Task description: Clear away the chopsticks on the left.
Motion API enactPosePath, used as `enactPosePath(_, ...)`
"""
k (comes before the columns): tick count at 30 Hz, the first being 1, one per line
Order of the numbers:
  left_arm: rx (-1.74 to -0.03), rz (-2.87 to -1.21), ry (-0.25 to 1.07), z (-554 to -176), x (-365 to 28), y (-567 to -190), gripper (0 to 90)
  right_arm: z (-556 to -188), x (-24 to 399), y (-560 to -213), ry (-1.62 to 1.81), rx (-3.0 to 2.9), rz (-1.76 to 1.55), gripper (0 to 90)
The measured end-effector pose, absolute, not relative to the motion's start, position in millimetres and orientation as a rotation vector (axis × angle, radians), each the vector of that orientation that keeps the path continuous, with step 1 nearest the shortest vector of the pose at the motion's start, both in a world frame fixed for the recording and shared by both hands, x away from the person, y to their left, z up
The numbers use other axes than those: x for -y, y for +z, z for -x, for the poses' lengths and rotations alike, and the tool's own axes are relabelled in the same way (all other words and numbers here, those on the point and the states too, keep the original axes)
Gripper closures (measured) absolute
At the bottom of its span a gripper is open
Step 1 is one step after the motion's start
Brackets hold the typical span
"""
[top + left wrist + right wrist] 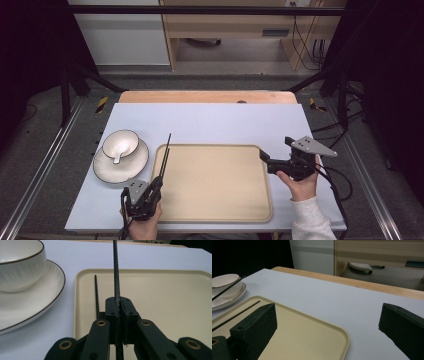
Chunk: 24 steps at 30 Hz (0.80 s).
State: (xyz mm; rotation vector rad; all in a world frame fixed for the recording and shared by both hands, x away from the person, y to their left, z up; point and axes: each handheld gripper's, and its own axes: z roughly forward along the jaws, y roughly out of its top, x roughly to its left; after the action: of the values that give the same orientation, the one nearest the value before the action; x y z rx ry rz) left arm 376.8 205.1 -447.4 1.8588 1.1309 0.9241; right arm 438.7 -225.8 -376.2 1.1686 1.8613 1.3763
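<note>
A beige tray (215, 185) lies in the middle of the white table. My left gripper (159, 182) sits at the tray's near left corner, shut on a black chopstick (116, 270) that points away from me and slants upward. A second black chopstick (96, 295) lies flat on the tray just inside its left rim. My right gripper (274, 147) hovers at the tray's far right corner. Its jaws are wide apart, with nothing between them (327, 322).
Left of the tray a white bowl (121, 142) with a white spoon (119, 155) stands on a white plate (107, 170). A wooden strip (207, 96) runs along the table's far edge. Black frame posts stand at both sides.
</note>
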Motion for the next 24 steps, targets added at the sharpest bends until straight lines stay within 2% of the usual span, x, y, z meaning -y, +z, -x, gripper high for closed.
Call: enactPosePath(24, -1.152, -1.927, 0.891, -384, -193, -479, 85.0, -440, 223, -379, 1.364, -1.873, -1.172, 2.0)
